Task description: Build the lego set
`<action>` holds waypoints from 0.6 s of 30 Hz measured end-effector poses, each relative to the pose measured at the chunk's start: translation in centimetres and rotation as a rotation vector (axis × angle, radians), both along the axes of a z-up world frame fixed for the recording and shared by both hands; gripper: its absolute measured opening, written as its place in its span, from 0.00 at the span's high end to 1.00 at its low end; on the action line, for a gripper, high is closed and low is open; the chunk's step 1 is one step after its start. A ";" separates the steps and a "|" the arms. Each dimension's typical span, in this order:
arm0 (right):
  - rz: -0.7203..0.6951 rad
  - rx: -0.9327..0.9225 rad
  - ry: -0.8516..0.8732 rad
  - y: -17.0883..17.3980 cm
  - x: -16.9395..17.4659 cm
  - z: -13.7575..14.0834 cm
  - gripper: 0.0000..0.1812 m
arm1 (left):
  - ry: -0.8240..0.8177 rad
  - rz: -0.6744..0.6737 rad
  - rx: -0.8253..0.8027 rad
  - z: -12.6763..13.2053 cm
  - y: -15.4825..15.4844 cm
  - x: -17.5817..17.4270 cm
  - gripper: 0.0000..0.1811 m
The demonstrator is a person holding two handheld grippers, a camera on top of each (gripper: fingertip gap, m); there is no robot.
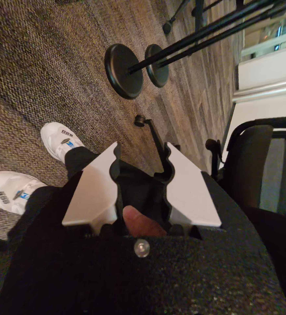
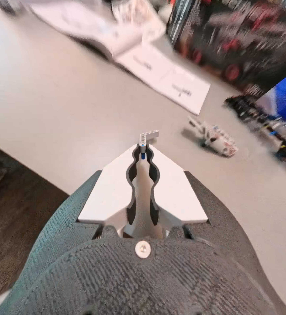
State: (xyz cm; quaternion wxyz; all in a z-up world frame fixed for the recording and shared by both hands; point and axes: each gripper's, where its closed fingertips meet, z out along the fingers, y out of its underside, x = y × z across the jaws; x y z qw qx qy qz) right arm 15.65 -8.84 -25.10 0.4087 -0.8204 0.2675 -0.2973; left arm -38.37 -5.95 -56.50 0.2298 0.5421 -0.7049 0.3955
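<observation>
My right gripper (image 2: 143, 147) is shut on a light grey angled lego beam (image 2: 148, 137) with a blue pin (image 2: 143, 156) at its held end, and holds it above the pale table (image 2: 70, 102). A small white and grey lego assembly (image 2: 213, 138) lies on the table to the right of it. My left gripper (image 1: 142, 146) is open and empty. It points down at the carpet (image 1: 53, 68), away from the table, with a fingertip (image 1: 139, 219) showing between its fingers' bases.
An open instruction booklet (image 2: 156, 68) lies at the back of the table, beside the dark set box (image 2: 241, 42). Loose parts (image 2: 266, 122) lie at the right. The left wrist view shows a person's white shoes (image 1: 60, 139), round black stand bases (image 1: 123, 71) and a black chair (image 1: 244, 162). Left tips to right tips: about 60 centimeters.
</observation>
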 end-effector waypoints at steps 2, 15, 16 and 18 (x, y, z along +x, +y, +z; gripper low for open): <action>-0.024 0.023 0.062 0.7 0.9 -1.2 0.97 | 0.035 0.055 -0.005 -0.3 0.0 -0.7 0.74; 0.065 0.463 0.197 -3.3 -10.2 5.2 0.36 | -0.028 0.163 0.002 5.6 4.2 4.4 0.77; 0.104 0.501 0.255 -3.8 -14.2 5.5 0.34 | -0.039 0.153 -0.049 7.4 4.0 5.4 0.77; 0.162 0.601 0.403 -5.1 -23.5 5.9 0.33 | -0.054 0.109 -0.205 12.5 2.9 7.5 0.76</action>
